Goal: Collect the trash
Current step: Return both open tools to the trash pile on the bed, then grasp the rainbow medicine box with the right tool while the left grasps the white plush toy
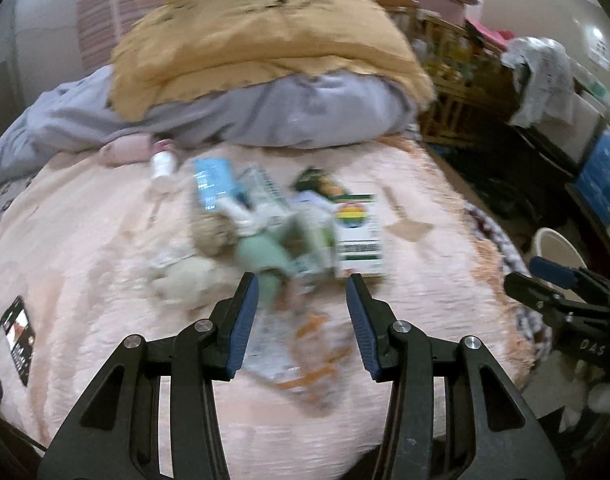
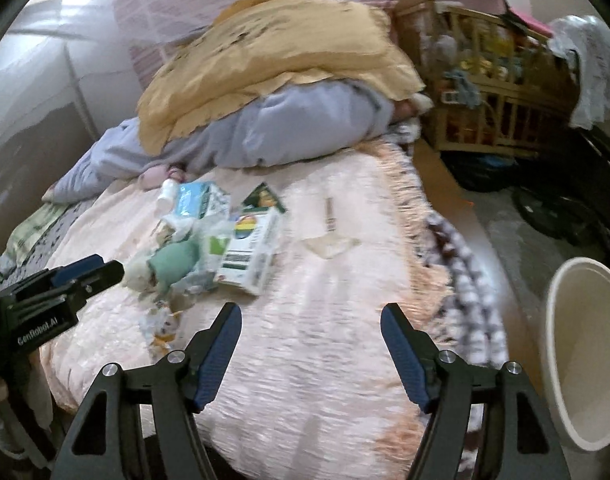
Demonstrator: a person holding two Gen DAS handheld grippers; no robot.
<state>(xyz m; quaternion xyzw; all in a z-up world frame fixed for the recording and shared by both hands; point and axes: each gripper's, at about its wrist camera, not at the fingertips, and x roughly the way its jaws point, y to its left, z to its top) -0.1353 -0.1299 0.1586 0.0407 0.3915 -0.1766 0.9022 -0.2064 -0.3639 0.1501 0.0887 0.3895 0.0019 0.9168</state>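
A pile of trash lies on the pink bedspread (image 1: 85, 240): a white box with a rainbow logo (image 1: 359, 236), a blue-and-white carton (image 1: 213, 180), a small white bottle (image 1: 162, 166), a green crumpled item (image 1: 265, 252) and a clear wrapper with orange print (image 1: 301, 344). My left gripper (image 1: 303, 284) is open, just above the wrapper and short of the pile. My right gripper (image 2: 311, 312) is open and empty over bare bedspread (image 2: 325, 340), right of the pile; the rainbow box (image 2: 251, 252) lies ahead to its left. The left gripper shows at the left of the right wrist view (image 2: 85, 272).
A cream bin (image 2: 585, 352) stands on the floor right of the bed. A mustard blanket (image 1: 265, 36) over grey bedding (image 1: 285, 116) is heaped at the bed's far end. A wooden crib (image 2: 485, 92) with clutter stands beyond. A phone (image 1: 19, 340) lies at the bed's left.
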